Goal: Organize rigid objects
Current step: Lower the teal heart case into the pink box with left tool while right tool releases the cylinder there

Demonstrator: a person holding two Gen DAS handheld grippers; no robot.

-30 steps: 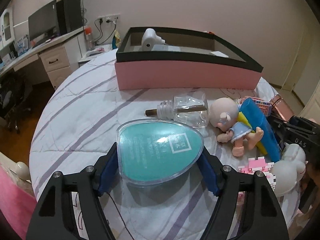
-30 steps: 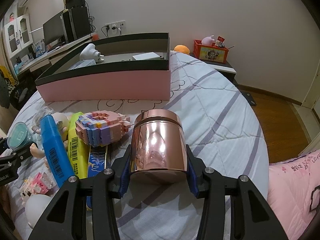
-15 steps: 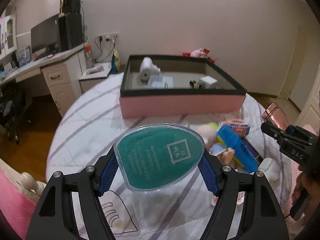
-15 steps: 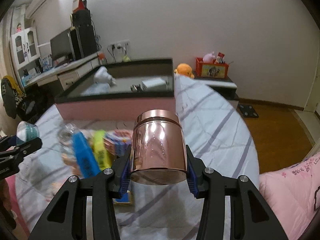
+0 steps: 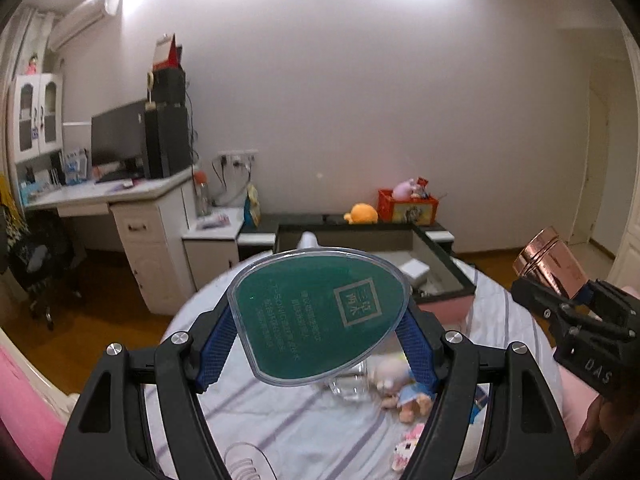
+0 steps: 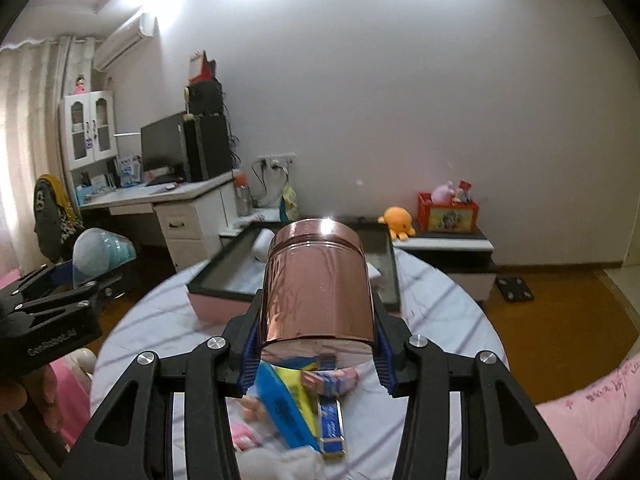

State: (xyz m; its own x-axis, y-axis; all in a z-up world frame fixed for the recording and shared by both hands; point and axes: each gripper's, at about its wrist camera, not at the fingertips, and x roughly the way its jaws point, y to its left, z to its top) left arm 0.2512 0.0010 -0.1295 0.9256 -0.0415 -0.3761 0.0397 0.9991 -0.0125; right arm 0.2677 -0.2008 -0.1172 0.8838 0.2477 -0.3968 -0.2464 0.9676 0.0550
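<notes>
Blue ribbed fingers [image 5: 418, 354] of the left gripper [image 5: 320, 344] were clamped on a teal egg-shaped clear-plastic case [image 5: 320, 314], held in the air above the striped bedspread [image 5: 288, 432]. Fingers [image 6: 248, 364] of the right gripper [image 6: 316, 354] were clamped on a rose-gold cylindrical metal tin [image 6: 316, 284], likewise aloft.
Destination, by judgement: the pink black-rimmed open box [image 6: 224, 304], ahead of both.
Left on the bed: a small doll [image 5: 404, 388], a blue tube [image 6: 286, 416], a pastel block toy [image 6: 332, 378].
Handling note: carry each item over the rim before lowering; set it in a bare part of the box floor; keep the two grippers apart; release only once seated.
</notes>
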